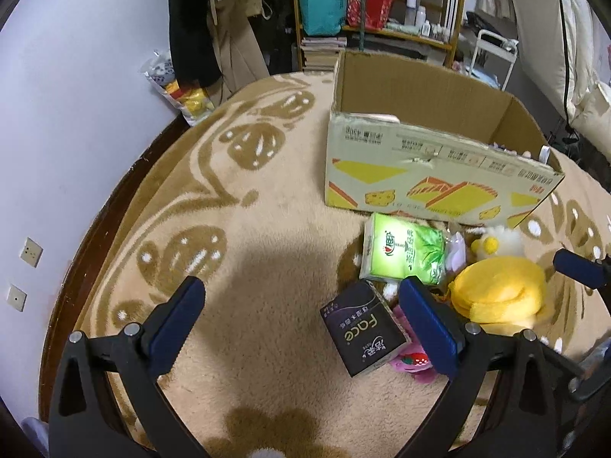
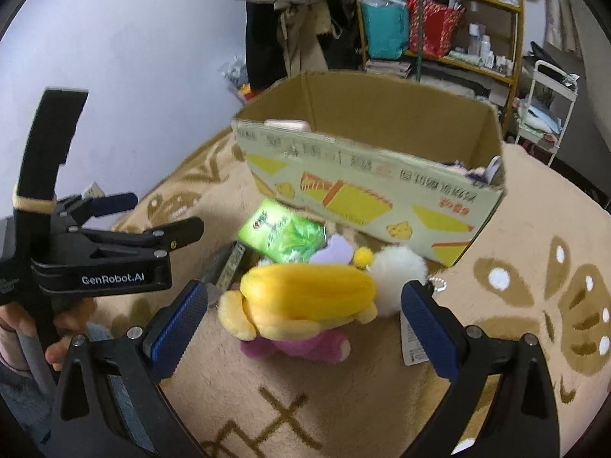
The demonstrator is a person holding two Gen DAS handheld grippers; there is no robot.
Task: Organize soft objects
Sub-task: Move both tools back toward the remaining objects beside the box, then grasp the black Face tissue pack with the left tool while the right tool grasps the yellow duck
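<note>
My left gripper (image 1: 301, 324) hangs over the beige patterned rug (image 1: 248, 229) with its jaws spread wide and nothing between them but carpet. Just inside its right finger lies a black tissue pack (image 1: 364, 334) (the print reads "Face"), with a bit of pink plush showing under its right edge. Ahead of that finger sits a green tissue pack (image 1: 404, 248), and beyond it stands the open cardboard box (image 1: 420, 168), printed with yellow cheese wedges. Right of the jaws I see the yellow plush toy (image 1: 496, 294) and a small white pompom charm (image 1: 500, 238) close to the box.

My right gripper (image 2: 305, 320) is also wide open, gripping nothing. From its camera the left gripper (image 2: 114, 240) sits off to the left, held by a hand (image 2: 57, 328). Between the right jaws, slightly ahead, lies the yellow plush toy (image 2: 301, 297) with its purple lower half nearest me. The white pompom charm (image 2: 397, 267) rests just inside the right finger, touching the toy. The green tissue pack (image 2: 282, 234) lies past the toy, and the cardboard box (image 2: 374, 191) stands behind everything.
</note>
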